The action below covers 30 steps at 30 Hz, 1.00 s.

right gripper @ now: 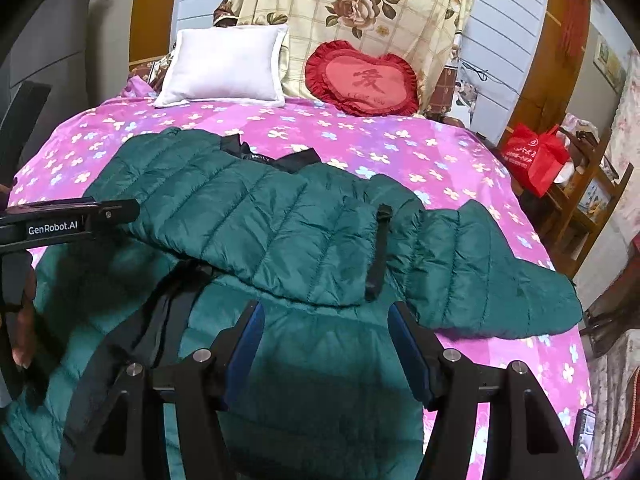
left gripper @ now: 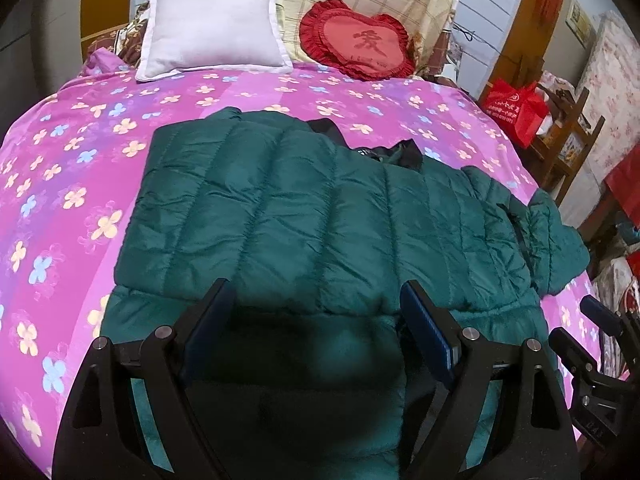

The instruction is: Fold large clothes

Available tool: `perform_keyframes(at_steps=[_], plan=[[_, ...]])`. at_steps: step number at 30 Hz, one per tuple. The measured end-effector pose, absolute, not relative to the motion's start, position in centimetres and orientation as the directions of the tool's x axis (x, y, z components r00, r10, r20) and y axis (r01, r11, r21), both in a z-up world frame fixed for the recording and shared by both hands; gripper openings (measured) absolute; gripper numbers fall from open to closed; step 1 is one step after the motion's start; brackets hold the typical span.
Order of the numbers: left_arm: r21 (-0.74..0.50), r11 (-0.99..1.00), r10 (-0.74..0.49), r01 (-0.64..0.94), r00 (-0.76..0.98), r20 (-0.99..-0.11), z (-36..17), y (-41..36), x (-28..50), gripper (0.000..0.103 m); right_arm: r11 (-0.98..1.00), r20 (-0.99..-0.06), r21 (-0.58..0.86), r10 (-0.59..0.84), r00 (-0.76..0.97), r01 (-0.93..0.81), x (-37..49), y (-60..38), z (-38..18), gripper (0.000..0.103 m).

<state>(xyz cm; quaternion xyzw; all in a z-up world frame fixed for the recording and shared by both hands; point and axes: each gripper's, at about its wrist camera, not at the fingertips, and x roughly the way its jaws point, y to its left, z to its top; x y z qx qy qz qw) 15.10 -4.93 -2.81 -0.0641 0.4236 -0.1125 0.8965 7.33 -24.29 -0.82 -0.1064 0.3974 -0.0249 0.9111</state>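
Note:
A dark green quilted puffer jacket [left gripper: 304, 216] lies across the pink flowered bedspread [left gripper: 72, 152], its upper part folded over the lower part. One sleeve [right gripper: 500, 276] sticks out to the right. My left gripper [left gripper: 316, 320] is open and empty, hovering over the jacket's near edge. My right gripper [right gripper: 324, 332] is open and empty above the jacket [right gripper: 260, 224] near the sleeve. The left gripper's body [right gripper: 72, 220] shows at the left of the right wrist view.
A white pillow [left gripper: 212, 28] and a red heart cushion [left gripper: 360, 40] lie at the bed's head against a flowered quilt. A red bag [left gripper: 516, 108] sits on wooden shelving right of the bed. The bed's right edge drops off near the sleeve.

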Motion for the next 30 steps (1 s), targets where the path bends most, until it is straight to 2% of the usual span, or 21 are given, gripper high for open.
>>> perform_keyframes(at_steps=[20, 30], plan=[[-0.183, 0.973, -0.231, 0.142, 0.604, -0.763, -3.7, -5.7, 16.1, 0.085, 0.977, -0.727, -0.212, -0.151, 0.67, -0.01, 8.1, -26.6, -1.6, 0.062], [-0.183, 0.977, -0.209, 0.105, 0.615, -0.76, -3.9, -6.2, 18.6, 0.085, 0.958, -0.719, -0.219, -0.286, 0.633, 0.184, 11.0, -37.2, -0.8, 0.062]])
